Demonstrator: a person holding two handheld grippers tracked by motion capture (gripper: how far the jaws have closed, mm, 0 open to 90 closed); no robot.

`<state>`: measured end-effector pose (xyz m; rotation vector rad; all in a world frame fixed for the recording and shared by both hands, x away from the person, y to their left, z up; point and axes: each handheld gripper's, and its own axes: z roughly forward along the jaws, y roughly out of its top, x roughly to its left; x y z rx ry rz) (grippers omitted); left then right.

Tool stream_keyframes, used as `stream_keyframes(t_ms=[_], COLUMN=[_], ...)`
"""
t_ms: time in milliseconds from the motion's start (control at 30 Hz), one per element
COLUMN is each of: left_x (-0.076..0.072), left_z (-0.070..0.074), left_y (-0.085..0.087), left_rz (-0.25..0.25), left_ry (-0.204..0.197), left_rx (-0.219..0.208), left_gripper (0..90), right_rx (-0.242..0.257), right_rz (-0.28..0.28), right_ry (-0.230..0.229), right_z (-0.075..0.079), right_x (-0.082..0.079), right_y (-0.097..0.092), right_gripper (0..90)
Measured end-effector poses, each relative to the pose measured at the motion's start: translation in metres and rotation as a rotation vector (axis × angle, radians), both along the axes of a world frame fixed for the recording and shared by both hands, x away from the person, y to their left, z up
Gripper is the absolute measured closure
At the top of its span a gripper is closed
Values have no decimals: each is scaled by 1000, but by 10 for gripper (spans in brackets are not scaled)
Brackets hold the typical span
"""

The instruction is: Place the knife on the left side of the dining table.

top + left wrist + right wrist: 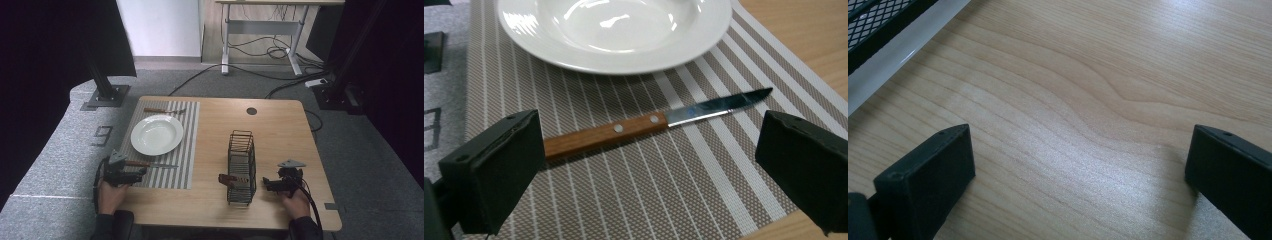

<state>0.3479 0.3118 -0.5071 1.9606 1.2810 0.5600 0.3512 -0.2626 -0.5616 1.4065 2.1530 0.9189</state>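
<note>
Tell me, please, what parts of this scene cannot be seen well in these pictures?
- Brown-handled object in the black wire basket, high view: too small, partly behind the wires.
- Brown-handled utensil beyond the white round plate, high view: too small to name.
- Wooden-handled steel knife, left gripper view: handle end hidden behind a black finger.
- Plate's far rim, left gripper view: cut off by the top edge.

On your wooden table, a white plate sits on a striped placemat, a knife beside it, a wire rack nearby.
</note>
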Motion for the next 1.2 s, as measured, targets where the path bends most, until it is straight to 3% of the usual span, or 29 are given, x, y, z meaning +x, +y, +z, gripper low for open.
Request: stream_keyframes(t_ms=[300,467,733,1200], left_x=[-3,-2,2,2], left_z=[-19,-30,-38,-41], left_y=[-10,-15,-20,-18], left_rz=[-25,-54,-74,-70], left_ry=[41,85,138,122], left_rx=[50,77,113,87], left_gripper=[0,0,0,0], right_rx=[0,0,0,0], right_rz=[0,0,0,0], right_ry=[0,0,0,0], right_z=[0,0,0,0], right_x=[0,0,0,0], right_y=[0,0,0,0], right_gripper=[0,0,0,0])
